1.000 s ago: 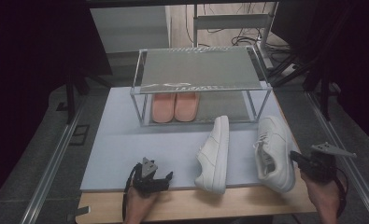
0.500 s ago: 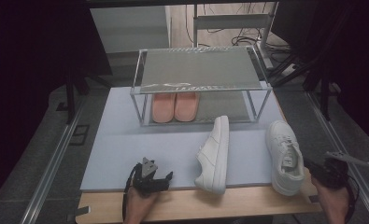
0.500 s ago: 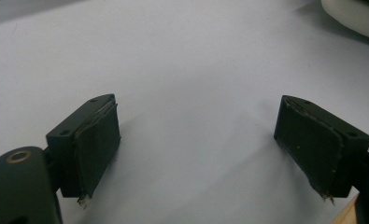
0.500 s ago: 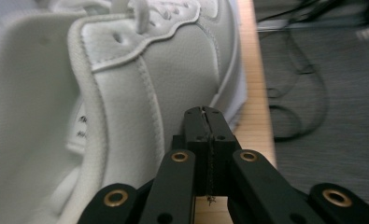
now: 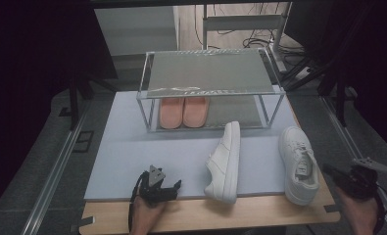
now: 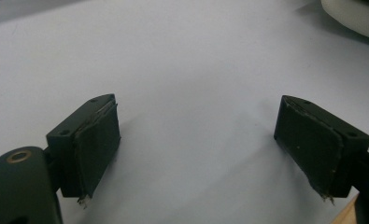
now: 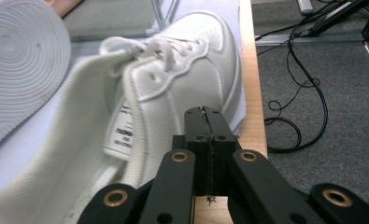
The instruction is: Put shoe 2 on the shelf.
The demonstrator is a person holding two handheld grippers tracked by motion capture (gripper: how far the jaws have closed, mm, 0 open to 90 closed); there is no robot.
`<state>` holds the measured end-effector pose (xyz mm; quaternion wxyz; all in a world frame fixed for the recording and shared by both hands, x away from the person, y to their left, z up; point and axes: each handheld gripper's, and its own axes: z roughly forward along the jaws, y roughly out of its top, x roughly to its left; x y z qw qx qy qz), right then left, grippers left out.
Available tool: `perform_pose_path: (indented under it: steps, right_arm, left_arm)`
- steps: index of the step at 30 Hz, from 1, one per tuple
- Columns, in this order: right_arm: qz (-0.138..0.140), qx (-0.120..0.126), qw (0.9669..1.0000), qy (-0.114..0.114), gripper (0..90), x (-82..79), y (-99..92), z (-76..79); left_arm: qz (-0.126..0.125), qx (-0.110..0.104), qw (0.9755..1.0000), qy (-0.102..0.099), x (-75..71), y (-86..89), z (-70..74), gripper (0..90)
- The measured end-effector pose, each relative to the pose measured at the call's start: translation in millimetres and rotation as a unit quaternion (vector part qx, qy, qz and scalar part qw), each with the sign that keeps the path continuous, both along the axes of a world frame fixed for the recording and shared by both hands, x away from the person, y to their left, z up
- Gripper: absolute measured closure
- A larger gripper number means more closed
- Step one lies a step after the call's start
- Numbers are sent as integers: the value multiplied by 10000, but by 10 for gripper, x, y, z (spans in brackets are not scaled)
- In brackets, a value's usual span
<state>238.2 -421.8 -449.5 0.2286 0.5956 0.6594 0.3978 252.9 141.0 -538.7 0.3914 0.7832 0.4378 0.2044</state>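
Right now my right tongs [image 5: 334,174] sit at the near right corner of the tabletop [image 5: 259,210], jaws pressed shut on nothing, hand low and pointing roughly away from me with a slight lean toward the centre. Upright white sneaker [image 5: 299,164] lies just to their left, heel toward me, toe toward the rack, long axis running near-to-far; in the right gripper view the closed tips rest close beside its heel-side wall [image 7: 173,93], whether touching I can't tell. Right hand is clearly the nearer one for it. I'd judge the jaws need to open before any grab at the collar. Left tongs [image 5: 169,188] rest flat at the near edge on the pale mat [image 5: 132,147], jaws wide apart, empty. Between them, the second sneaker [image 5: 225,164] lies on its side, sole facing right. Farther back, the wire shoe rack [image 5: 208,73] holds pink slippers [image 5: 183,111] underneath.
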Motion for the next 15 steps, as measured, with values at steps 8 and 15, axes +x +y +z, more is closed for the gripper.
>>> perform_pose_path:
  steps: [8,15]
  right_arm:
    - [236,-66,9996,-131,894,-6,165,177]
    - [578,-36,9982,-164,894,33,397,295]
  left_arm:
    - [2,2,10000,-1,0,0,0,143]
    - [0,0,10000,0,0,-1,0,143]
